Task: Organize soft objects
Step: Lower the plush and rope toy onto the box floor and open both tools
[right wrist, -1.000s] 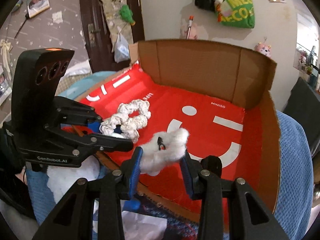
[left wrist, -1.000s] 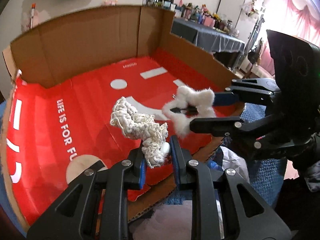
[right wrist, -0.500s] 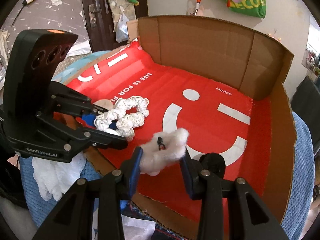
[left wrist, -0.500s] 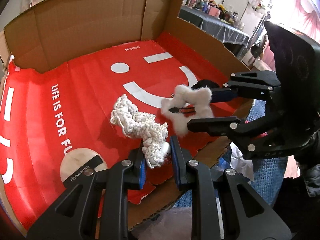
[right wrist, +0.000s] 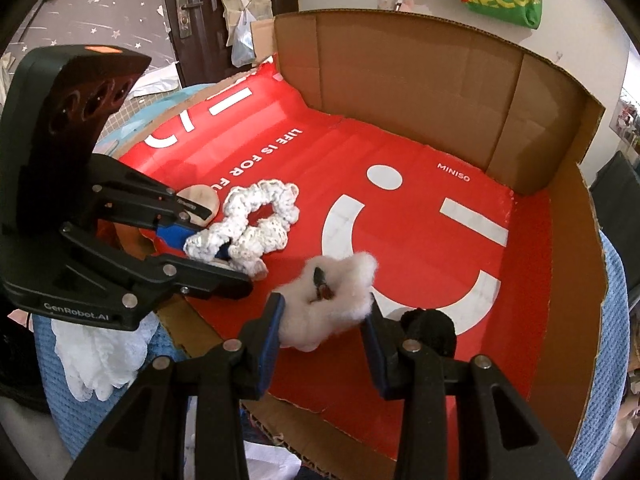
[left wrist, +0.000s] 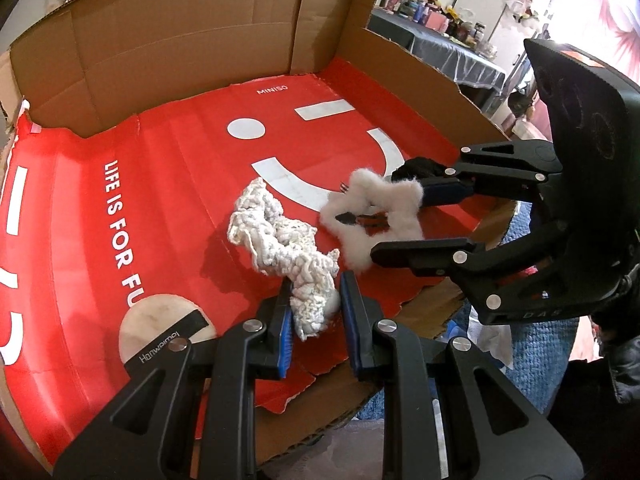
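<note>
White crocheted scrunchie (left wrist: 280,248), white fluffy hair clip (right wrist: 332,300), red liner with white smiley (right wrist: 420,280), brown cardboard box (left wrist: 180,48)

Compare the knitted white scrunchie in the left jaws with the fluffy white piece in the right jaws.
Texture: the knitted scrunchie is ropy, ruffled crochet; the fluffy piece is fuzzy like cotton wool.
Hardware: the fluffy piece carries a dark metal clip; none shows on the scrunchie.
Pose: the scrunchie's far loop trails onto the red liner; the fluffy piece sits between its jaws.
Shared: both white, soft, each clamped by a gripper over the cardboard box.
</note>
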Demonstrator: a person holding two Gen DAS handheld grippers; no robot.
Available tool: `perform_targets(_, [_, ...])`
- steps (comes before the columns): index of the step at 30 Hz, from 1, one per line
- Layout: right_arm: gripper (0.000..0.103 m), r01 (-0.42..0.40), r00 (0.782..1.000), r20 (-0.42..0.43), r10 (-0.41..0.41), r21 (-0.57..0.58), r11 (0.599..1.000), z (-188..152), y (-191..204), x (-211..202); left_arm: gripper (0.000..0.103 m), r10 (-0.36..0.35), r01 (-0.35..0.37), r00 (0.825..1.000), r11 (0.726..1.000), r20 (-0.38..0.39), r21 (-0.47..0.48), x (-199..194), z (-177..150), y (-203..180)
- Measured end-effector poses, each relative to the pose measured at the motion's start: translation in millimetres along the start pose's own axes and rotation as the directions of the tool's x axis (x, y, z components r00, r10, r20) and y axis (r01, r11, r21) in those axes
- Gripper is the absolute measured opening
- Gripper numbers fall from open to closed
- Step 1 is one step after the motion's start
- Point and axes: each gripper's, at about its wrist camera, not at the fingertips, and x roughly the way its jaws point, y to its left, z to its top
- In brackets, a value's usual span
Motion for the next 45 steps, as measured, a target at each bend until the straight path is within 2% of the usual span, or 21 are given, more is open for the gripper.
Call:
perform_targets(15, [0.043, 0.003, 1.0, -0.009, -0.003, -0.004, 1.0, -0.9, -0.2, 1.4, 0.02, 0.012, -0.012, 1.0, 1.0, 0.006, 0.016, -1.4, -0.9, -1.4])
perform_targets(23, [0.044, 0.008, 1.0, -0.01, -0.008, -0.009, 1.0, -1.2, 0.1, 2.2, 0.02, 0.045, -0.045, 0.999, 0.998, 0.011, 0.035, -4.4, -1.8, -4.0])
perform_targets(37, [0.045, 0.009, 1.0, -0.012, -0.01, -0.009, 1.0, -1.3, 0.2, 3.7, 0.02, 0.034, -0.035, 0.999, 0.999, 0.011, 0.042, -7.1, -1.1, -4.6])
perform_targets(45, [0.052, 0.007, 1.0, -0.011, -0.007, -0.011, 1.0, -0.5, -0.5, 2.9, 0.02, 0.028, -0.028, 1.0, 0.999, 0.007, 0.038, -7.8, -0.6, -3.8])
